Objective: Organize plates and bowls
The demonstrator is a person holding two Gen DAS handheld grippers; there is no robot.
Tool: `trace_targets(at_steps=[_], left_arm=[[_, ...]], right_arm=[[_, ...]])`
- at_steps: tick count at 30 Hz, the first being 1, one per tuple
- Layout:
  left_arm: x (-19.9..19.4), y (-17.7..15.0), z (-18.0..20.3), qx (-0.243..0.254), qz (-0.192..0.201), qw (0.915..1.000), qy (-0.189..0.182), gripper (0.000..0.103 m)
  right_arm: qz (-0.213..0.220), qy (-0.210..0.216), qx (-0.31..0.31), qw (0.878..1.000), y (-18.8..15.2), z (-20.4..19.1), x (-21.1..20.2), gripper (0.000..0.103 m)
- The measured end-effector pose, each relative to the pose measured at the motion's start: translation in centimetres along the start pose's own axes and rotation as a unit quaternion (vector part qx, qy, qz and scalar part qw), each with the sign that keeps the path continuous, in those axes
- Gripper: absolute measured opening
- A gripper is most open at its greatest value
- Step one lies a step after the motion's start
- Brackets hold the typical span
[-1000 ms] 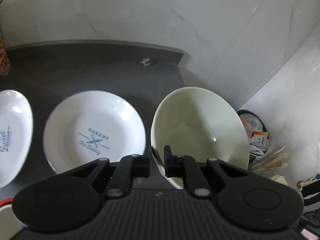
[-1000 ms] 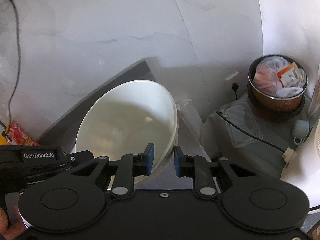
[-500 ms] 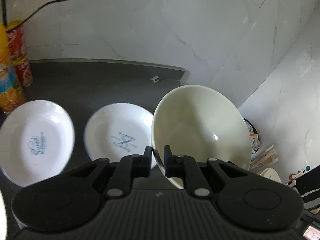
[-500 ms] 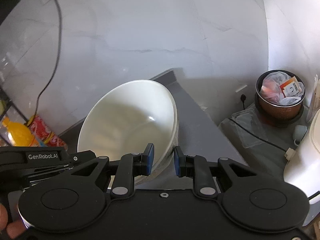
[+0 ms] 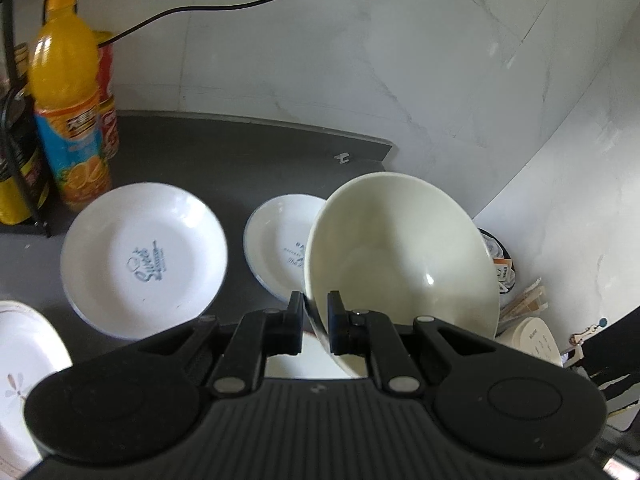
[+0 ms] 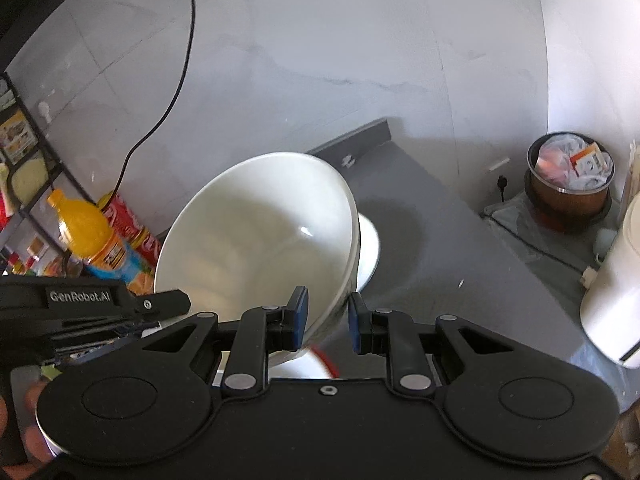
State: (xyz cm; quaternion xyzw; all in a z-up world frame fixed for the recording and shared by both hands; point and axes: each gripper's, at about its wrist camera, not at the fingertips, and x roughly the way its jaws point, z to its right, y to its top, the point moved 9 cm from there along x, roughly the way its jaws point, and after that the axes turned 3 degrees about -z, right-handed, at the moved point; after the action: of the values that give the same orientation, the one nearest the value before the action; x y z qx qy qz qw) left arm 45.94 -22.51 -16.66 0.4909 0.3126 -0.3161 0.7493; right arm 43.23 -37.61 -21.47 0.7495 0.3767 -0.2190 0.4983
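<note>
Both grippers clamp the same cream bowl (image 5: 400,256): the left gripper (image 5: 311,322) pinches its near-left rim, and the right gripper (image 6: 325,322) has the rim's right side between its blue-padded fingers (image 6: 299,312), the right-hand pad standing a little off the wall. Tilted with its opening toward the cameras, the bowl is held above the dark desk (image 5: 224,160). Below it, a "Bakery" plate (image 5: 280,240) lies partly hidden behind the bowl, with a "Sweet" plate (image 5: 144,258) to its left. An orange juice bottle (image 5: 66,96) stands at the far left, beside a red can (image 5: 107,92).
</note>
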Motion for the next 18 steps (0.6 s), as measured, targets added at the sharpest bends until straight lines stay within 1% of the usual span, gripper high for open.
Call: trace_targets(at_steps=[5, 18], left_arm=[[-1.5, -1.4, -1.4, 0.009, -0.005, 1.0, 0.0, 0.01], [-2.4, -4.9, -4.2, 0.009, -0.036, 0.9993, 0.009, 0.01]], right_arm=[[-0.01, -0.003, -0.001, 1.0, -2.1, -1.2, -0.6, 0.021], [-0.039, -0.015, -0.002, 0.999, -6.4, -2.8, -1.5, 0.021]])
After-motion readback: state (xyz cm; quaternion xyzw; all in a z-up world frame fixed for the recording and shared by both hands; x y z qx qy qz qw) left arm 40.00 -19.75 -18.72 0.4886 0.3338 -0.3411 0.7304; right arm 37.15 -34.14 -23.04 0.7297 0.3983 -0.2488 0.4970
